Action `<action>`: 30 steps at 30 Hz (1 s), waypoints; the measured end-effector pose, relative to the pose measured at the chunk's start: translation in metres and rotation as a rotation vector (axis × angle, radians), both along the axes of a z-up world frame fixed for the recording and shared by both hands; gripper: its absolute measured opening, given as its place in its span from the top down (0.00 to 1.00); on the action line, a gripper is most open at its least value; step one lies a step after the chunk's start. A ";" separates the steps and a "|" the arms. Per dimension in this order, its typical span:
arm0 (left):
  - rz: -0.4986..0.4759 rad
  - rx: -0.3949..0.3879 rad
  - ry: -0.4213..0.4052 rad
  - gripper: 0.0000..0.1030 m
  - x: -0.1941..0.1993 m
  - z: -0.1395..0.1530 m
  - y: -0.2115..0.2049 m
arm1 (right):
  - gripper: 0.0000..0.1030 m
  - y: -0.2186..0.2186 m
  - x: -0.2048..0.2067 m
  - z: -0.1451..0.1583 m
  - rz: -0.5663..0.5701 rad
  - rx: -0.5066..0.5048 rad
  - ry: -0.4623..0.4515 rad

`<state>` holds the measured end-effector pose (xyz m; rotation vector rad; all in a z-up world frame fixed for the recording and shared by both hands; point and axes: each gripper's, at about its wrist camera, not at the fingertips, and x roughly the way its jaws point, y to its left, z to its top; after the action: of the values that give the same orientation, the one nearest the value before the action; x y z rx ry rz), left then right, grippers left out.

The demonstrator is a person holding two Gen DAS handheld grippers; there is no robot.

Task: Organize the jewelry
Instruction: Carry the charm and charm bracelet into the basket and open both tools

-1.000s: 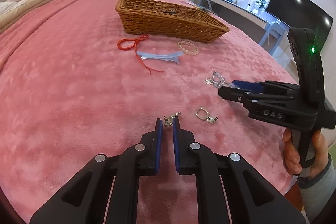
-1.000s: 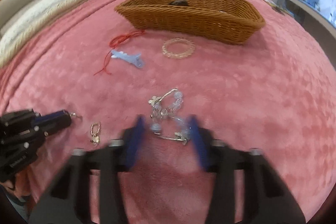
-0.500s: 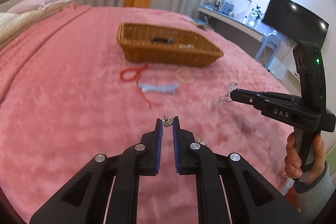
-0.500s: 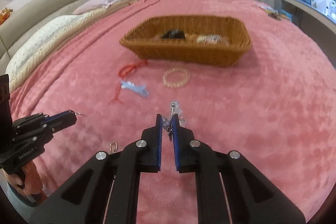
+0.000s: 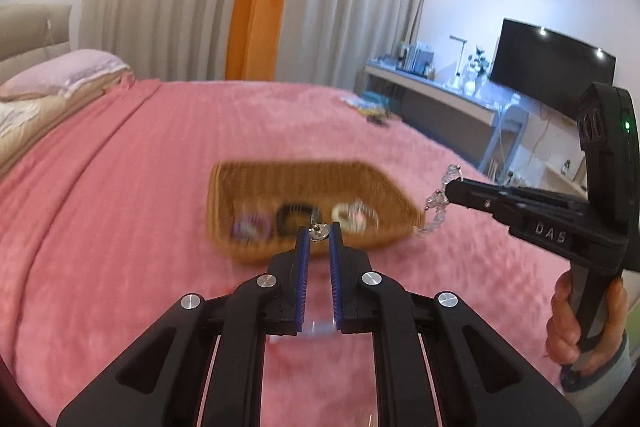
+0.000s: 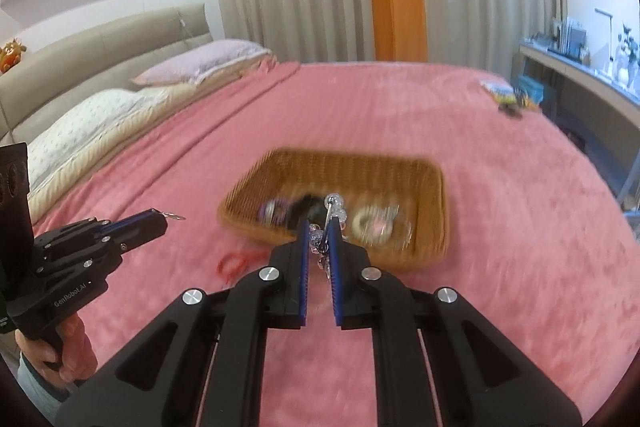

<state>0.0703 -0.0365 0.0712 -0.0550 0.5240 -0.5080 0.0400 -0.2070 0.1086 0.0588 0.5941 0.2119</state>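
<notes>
Both of your black two-finger tongs are now riding high above the pink plush bedspread (image 6: 520,227), where a second ago they were down at its surface picking pieces up. Your left tongs (image 5: 319,233) are pinching narrow on a small silver earring (image 5: 318,229) at their blue pad tips. Your right tongs (image 6: 319,231), which were standing wider around their piece a moment back, are now clamping a clear-beaded silver bracelet (image 6: 334,211); in the left view its loose end is dangling below the tips. Since both pieces are now clear of the bed, I judge you are carrying them to the brown woven wicker basket (image 6: 434,227) and only the drop remains.

That basket is sitting far ahead of both tongs, blurred, already holding a purple hair tie, a black piece and a pale ring. A red cord (image 6: 234,263) is lying on the spread near the basket's left corner, so more sorting is waiting.
</notes>
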 end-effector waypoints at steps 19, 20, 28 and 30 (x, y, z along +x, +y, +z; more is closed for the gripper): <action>-0.008 -0.159 0.158 0.92 0.148 -0.071 -0.023 | 0.92 -0.023 0.145 -0.089 -0.076 0.119 0.159; -0.005 -0.147 0.166 0.92 0.152 -0.076 -0.024 | 0.92 -0.023 0.146 -0.093 -0.075 0.118 0.165; 0.019 -0.158 0.177 0.58 0.151 -0.080 -0.013 | 0.88 -0.020 0.146 -0.105 -0.067 0.116 0.190; 0.031 -0.175 0.161 0.56 0.147 -0.077 -0.007 | 0.75 -0.024 0.145 -0.104 -0.071 0.130 0.189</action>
<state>0.2176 -0.0431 -0.0056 -0.2728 0.6336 -0.5206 0.1847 -0.2306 0.0046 0.2277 0.7651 0.1766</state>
